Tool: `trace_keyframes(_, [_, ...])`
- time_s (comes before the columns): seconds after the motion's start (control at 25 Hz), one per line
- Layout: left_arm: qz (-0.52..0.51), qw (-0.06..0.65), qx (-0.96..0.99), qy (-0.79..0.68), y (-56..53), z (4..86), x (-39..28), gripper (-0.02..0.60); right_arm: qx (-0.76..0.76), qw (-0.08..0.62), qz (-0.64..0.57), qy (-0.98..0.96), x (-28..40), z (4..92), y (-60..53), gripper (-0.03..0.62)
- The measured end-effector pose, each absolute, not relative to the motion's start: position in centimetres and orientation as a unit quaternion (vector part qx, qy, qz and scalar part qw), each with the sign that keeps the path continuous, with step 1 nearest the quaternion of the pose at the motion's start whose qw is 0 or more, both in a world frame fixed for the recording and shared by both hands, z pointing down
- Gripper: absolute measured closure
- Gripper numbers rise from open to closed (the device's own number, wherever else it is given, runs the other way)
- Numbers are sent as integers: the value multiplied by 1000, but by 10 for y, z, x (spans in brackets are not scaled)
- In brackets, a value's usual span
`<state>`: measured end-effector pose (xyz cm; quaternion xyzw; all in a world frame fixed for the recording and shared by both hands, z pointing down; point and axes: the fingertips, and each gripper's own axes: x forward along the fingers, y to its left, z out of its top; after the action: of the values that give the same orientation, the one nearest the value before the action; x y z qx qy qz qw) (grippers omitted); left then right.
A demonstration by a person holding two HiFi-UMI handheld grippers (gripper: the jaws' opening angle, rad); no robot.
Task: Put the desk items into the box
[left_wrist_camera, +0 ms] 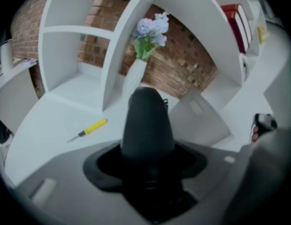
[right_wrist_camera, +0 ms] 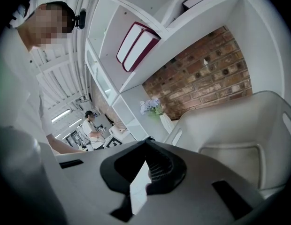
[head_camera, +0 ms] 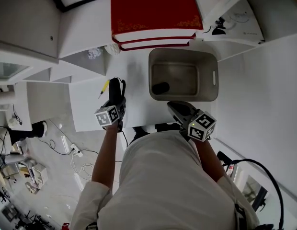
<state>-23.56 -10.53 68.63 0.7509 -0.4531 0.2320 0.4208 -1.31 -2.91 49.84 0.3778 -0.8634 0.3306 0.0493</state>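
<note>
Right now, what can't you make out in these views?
- Dark rounded object held in the left tongs: in the left gripper view it is too featureless to identify, and it hides the pads.
- Small dark item inside the grey plastic box: too small to name in the head view.
- White sliver between the right tongs: in the right gripper view it could be an open gap or a held thing.

The head view looks steeply down from above the person's shoulders onto the counter [head_camera: 134, 80], the box [head_camera: 182, 51] and the red books [head_camera: 153, 6]. The left gripper view rides low over the counter, facing the shelves [left_wrist_camera: 70, 32] and brick wall [left_wrist_camera: 183, 64]. The right gripper view sits close beside the box, rolled askew. All three share the box and books.
</note>
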Motion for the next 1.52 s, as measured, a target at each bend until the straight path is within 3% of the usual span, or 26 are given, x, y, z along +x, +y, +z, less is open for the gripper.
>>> trace_keyframes(0.76, [164, 341, 846, -375, -101, 540, -147, 290, 417, 4, 356, -836, 14, 508, -24, 594])
trace_keyframes(1.52, [210, 286, 897, -264, -111, 498, -21, 290, 440, -7, 344, -829, 67, 509, -11, 594])
